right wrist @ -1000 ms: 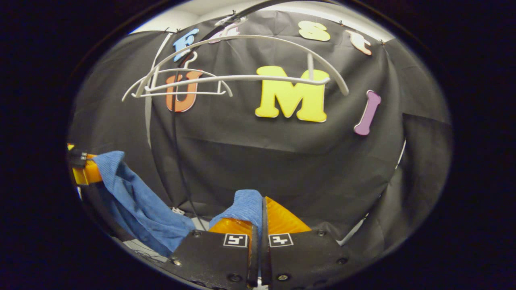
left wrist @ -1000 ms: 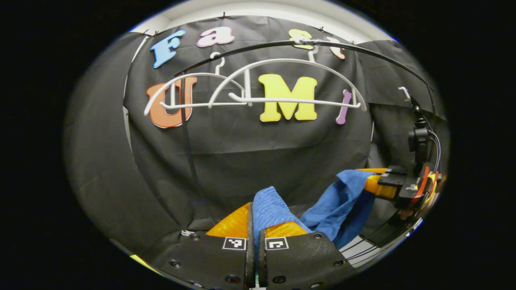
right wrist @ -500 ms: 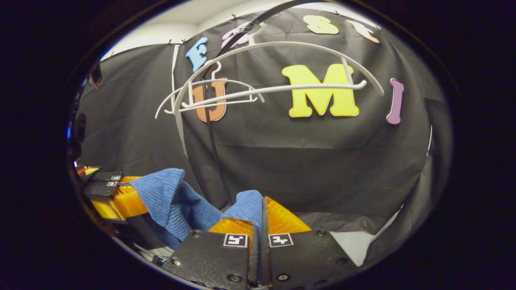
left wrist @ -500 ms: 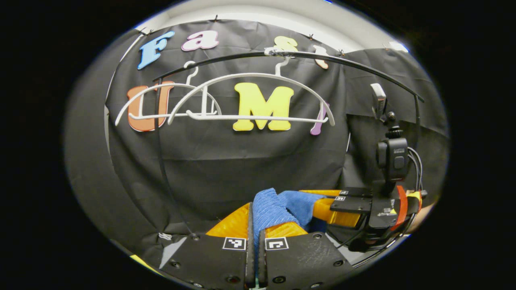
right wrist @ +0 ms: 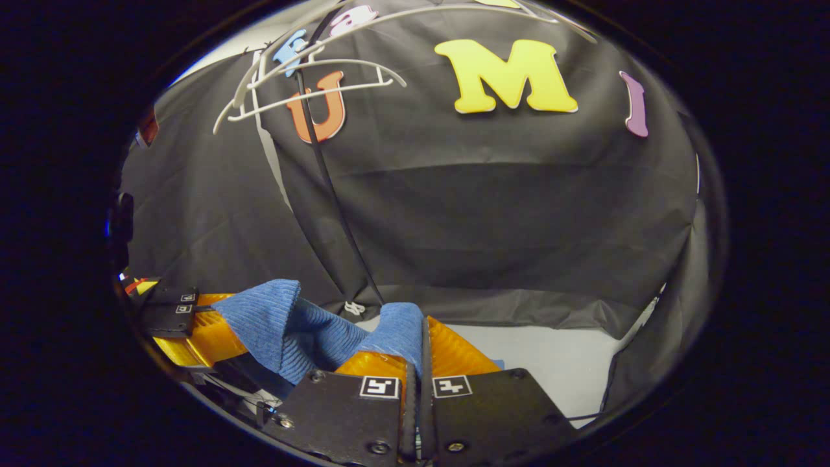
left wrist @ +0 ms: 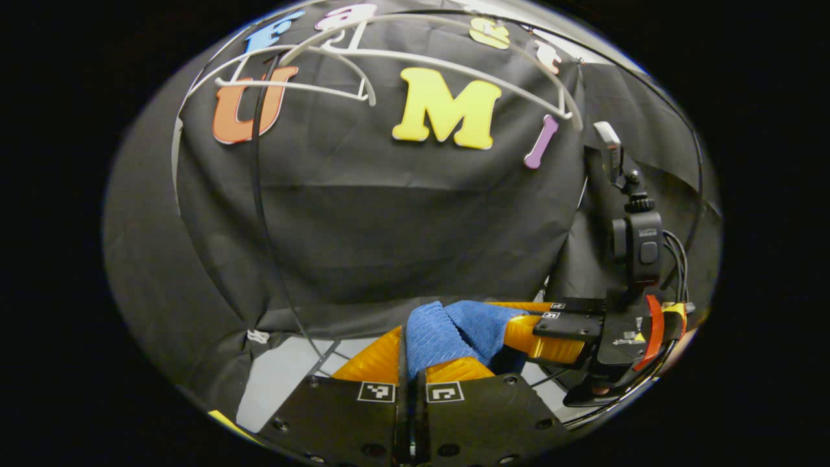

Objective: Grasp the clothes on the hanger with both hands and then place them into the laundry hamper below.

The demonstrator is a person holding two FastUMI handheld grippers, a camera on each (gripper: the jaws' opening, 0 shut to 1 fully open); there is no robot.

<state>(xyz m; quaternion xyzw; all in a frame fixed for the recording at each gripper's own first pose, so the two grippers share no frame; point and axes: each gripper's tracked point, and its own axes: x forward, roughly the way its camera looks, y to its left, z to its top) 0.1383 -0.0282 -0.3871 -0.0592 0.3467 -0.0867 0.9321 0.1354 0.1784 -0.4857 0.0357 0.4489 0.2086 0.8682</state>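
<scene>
A blue ribbed cloth (left wrist: 441, 327) hangs bunched between both grippers, off the hangers. At the bottom of the left gripper view, my left gripper (left wrist: 415, 344) is shut on one end of it. My right gripper (left wrist: 509, 321) comes in from the right, close by, shut on the other end. In the right gripper view the same cloth (right wrist: 285, 324) sags between my right gripper (right wrist: 420, 337) at the bottom and my left gripper (right wrist: 224, 318) at the left. I cannot make out the hamper.
Two bare white hangers (left wrist: 292, 86) hang high up on a black rail, seen top left as hangers (right wrist: 272, 107) in the right gripper view. A thin black upright rod (left wrist: 259, 194) runs down to the pale floor (left wrist: 279, 379). A hand shows at the right edge.
The two grippers have come close together, bunching the cloth. Both have since sunk or tipped down: the hangers have risen toward the top of both views and more floor shows.
</scene>
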